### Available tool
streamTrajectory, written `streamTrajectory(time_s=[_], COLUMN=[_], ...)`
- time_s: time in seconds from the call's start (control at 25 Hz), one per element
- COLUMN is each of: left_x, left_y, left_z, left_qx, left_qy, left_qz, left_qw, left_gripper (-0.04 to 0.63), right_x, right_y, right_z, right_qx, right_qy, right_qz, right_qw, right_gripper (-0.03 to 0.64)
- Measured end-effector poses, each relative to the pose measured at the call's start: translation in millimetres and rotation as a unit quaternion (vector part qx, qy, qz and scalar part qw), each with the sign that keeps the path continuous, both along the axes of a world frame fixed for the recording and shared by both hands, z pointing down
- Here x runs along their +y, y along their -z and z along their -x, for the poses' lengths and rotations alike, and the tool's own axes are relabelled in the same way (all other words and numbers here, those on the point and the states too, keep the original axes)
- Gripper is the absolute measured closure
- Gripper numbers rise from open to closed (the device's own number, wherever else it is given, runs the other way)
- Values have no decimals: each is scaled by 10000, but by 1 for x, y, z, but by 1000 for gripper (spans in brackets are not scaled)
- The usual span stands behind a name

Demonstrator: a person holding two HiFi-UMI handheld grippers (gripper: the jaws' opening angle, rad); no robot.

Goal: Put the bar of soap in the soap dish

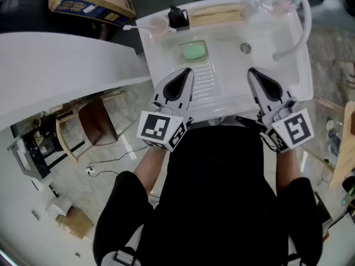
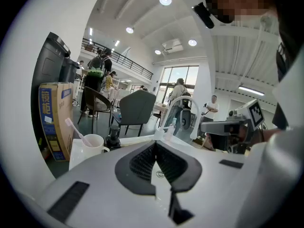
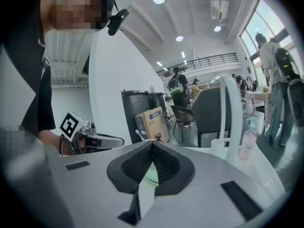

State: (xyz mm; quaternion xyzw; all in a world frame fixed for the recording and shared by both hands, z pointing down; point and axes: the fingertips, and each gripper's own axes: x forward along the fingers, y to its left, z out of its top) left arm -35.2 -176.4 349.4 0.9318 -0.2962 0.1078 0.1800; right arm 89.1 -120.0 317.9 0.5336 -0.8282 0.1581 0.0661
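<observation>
Both grippers were held low over the near edge of the white basin (image 1: 291, 65), their jaws pointed across it toward the far rim. The left gripper (image 1: 187, 72) was closed, its pads pressed tip to tip with nothing between them, as was shown in its own view (image 2: 156, 143). The right gripper (image 1: 252, 72) was likewise closed and empty (image 3: 153, 143).

The green bar of soap (image 1: 193, 52) was seen lying in the soap dish (image 1: 192, 42), just ahead of the left gripper's tips and a little to their right, apart from them. A ribbed drainboard (image 1: 206, 82) was spread between that dish and the near edge, beside the left gripper. Bare basin floor was left open between the two grippers and ahead of the right one as far as the drain (image 1: 245, 48).

Along the far rim, beyond the dish, a cup (image 1: 158, 25) with a toothbrush and a small black object (image 1: 179, 18) were set close together. A white hose (image 1: 297, 15) was arched ahead of the right gripper and to its right. The basin's left edge lay close outside the left gripper, and a curved white counter (image 1: 55, 65) was met there.
</observation>
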Motion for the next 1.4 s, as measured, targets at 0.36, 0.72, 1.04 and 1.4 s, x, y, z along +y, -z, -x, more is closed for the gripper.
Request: streamTrajectory(time_s=[0.36, 0.72, 1.04, 1.4], left_x=[54, 119, 193, 246], left_y=[0, 4, 13, 28], left_z=[-22, -24, -25, -11], left_qx=[27, -17, -39, -121], left_qy=[136, 346, 505, 731], left_qz=[-50, -200, -436, -597], left_qw=[9999, 9992, 9978, 9955], left_gripper=[592, 592, 592, 592], right_x=[61, 125, 195, 248], right_y=[-10, -12, -3, 4], right_z=[-30, -39, -43, -38], right_qx=[-50, -113, -139, -210], right_qy=[-45, 72, 192, 295], right_qz=[33, -70, -317, -432], right_qw=[10000, 9999, 9992, 9984], right_gripper=[595, 595, 595, 595])
